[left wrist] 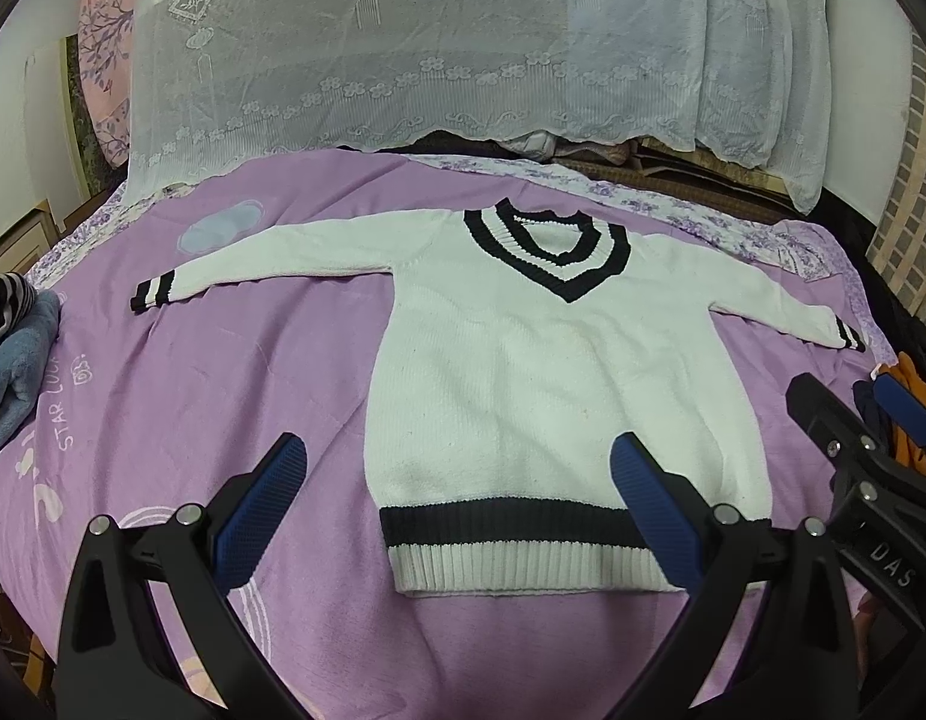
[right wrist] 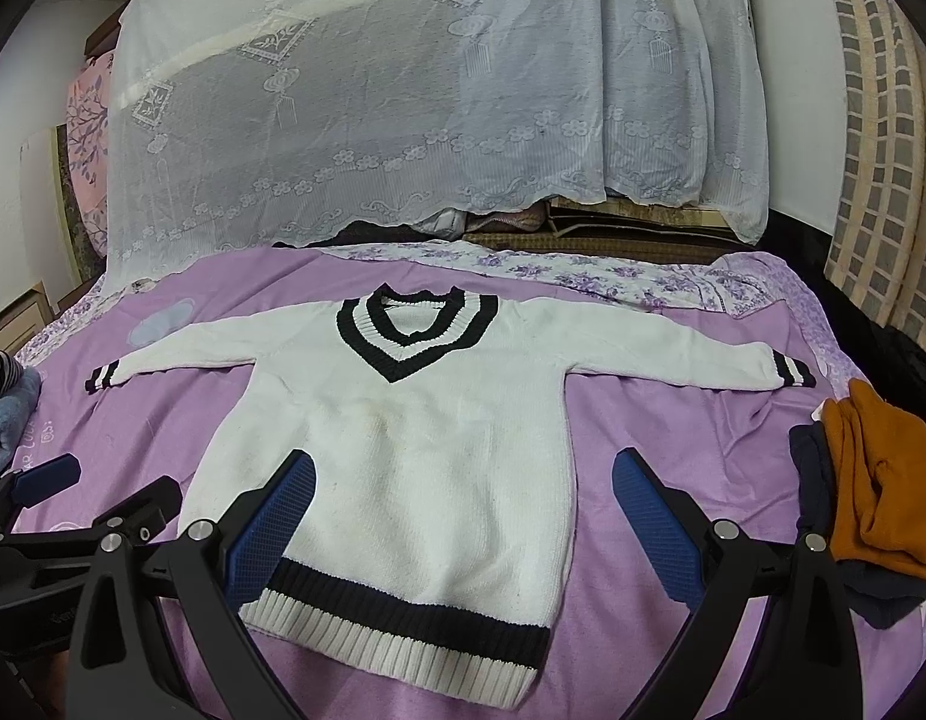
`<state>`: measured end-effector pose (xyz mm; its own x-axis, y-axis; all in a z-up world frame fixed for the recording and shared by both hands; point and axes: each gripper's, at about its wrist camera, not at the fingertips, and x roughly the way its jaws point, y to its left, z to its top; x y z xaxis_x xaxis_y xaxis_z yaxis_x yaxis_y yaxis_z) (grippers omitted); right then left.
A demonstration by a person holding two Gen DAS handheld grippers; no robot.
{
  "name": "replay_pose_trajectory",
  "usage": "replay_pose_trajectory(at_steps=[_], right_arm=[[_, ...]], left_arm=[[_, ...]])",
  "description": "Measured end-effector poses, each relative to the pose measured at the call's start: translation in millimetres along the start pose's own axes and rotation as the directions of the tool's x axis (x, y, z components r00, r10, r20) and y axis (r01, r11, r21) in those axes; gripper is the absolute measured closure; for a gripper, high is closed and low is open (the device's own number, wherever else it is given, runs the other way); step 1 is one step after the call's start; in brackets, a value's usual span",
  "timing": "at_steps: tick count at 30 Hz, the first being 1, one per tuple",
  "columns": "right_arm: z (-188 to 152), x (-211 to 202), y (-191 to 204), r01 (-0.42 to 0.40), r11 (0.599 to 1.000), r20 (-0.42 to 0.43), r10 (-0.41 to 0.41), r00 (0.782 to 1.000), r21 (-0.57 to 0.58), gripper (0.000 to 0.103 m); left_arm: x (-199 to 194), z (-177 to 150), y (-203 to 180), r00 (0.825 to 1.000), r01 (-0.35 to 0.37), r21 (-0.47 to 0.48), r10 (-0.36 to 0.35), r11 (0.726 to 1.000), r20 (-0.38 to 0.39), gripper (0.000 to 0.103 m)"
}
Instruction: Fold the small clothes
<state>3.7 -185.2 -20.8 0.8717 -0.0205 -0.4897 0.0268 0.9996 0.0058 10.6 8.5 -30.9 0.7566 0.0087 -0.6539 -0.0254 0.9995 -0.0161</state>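
Fingers (left wrist: 285, 492) spread, blanket (left wrist: 222, 360) "STAR LUCK"

Purple-covered bed (left wrist: 234, 372), white sweater (left wrist: 523, 372) flat, blue towel (left wrist: 18, 360), orange garment (right wrist: 877, 480).

A: We see a white knitted V-neck sweater with black stripes (right wrist: 402, 450) lying flat, sleeves spread, on the purple bedspread (right wrist: 643, 420).

B: Our right gripper (right wrist: 463, 516) hovers spread wide above its hem.
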Motion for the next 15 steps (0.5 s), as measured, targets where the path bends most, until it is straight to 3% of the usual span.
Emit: replay_pose_trajectory(at_steps=[9,15], right_arm=[[-0.6,0.9,4.9,-0.001,1.0,-0.002,0.001,1.0,-0.013,0.003],[-2.8,9.4,3.9,0.004,1.0,-0.053,-0.005,0.999,-0.022,0.003]], left_arm=[[2.6,-0.7,1.9,1.0,-0.008,0.001,0.008,1.0,-0.001,0.004],[10.0,-0.4,1.9,1.0,-0.013,0.004,0.013,1.0,-0.009,0.004]])
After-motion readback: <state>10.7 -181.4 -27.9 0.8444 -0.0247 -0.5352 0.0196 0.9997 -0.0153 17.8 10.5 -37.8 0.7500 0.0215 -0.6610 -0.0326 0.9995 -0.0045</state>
